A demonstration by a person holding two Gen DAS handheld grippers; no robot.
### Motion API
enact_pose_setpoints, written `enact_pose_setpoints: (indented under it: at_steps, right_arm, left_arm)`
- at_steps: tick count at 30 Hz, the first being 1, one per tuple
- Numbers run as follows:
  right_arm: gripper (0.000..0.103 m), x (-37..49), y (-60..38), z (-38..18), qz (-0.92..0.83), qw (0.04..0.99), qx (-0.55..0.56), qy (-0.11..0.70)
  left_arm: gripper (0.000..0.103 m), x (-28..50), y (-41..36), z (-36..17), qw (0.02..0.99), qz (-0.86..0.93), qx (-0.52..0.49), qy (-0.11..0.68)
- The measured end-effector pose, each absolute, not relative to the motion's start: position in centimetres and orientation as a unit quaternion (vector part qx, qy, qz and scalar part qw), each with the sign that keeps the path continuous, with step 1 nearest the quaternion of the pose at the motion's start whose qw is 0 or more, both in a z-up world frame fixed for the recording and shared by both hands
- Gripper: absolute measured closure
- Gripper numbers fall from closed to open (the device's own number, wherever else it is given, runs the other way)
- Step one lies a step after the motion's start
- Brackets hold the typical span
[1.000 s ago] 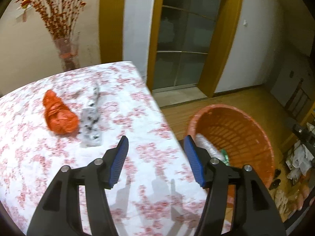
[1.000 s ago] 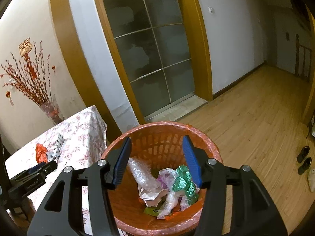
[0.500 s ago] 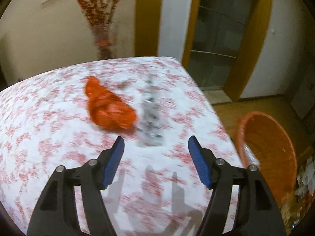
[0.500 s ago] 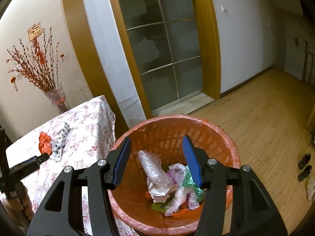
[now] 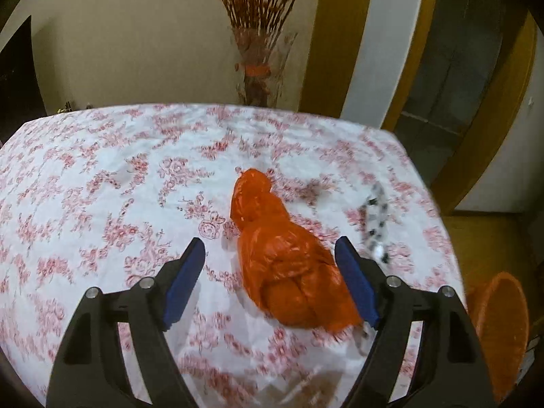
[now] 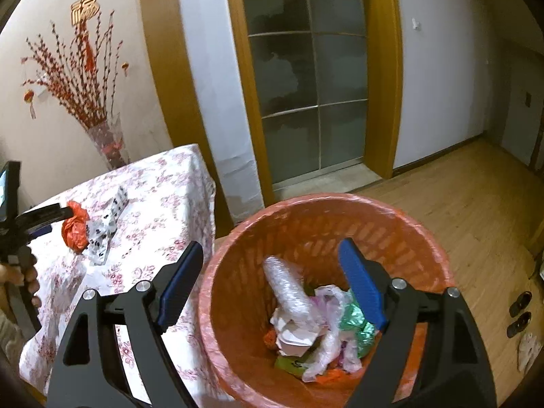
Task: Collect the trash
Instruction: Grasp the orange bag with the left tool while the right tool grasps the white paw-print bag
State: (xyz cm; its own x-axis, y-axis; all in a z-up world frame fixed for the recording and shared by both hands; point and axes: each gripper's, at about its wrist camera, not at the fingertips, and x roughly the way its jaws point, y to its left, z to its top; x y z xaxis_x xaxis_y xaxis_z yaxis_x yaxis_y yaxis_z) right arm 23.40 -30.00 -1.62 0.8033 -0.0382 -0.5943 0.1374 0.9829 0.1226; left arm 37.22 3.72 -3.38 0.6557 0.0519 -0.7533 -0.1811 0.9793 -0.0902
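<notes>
Step in hand: pick-up approach. Left gripper [image 5: 270, 280] spread wide, straddling orange bag [image 5: 285, 261] on floral tablecloth [image 5: 102, 187], no contact confirmed. Right gripper [image 6: 272, 285] agape, empty, above orange basket [image 6: 238, 238]. Next: lower, close on bag.

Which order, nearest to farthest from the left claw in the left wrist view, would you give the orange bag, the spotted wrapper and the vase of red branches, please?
Measured from the left claw:
1. Orange bag: between the open fingers, on the tablecloth.
2. Spotted wrapper: just beyond the right finger, toward the table's right edge.
3. Vase of red branches: behind the table's far edge, by the wall.
</notes>
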Motion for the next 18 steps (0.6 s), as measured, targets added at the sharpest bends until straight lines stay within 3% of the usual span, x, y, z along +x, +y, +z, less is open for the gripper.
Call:
enact_pose_setpoints:
  at_steps: [5,7,8,11,18]
  right_arm:
    - [0.021,24.2,-28.3,-2.0,-0.023,0.944,0.071,0.320]
    - [0.021,24.4,-27.3,-2.1,-0.012,0.944,0.063,0.324]
    - [0.021,24.5,-27.0,-2.1,-0.007,0.944,0.061,0.325]
    - [0.021,24.8,-25.4,-1.9,0.010,0.944,0.052,0.326]
    - [0.021,26.9,-21.1,-1.4,0.062,0.940,0.045,0.332]
  left_arm:
    - [0.028,38.1,4.3,-5.9,0.889,0.049,-0.111,0.442]
    - [0.040,38.0,4.0,-6.0,0.891,0.035,-0.114,0.438]
    - [0.053,38.0,3.7,-5.9,0.892,0.026,-0.113,0.436]
    - [0.061,37.8,3.0,-5.5,0.898,0.016,-0.096,0.430]
    - [0.062,35.6,6.7,-4.0,0.911,0.041,-0.080,0.403]
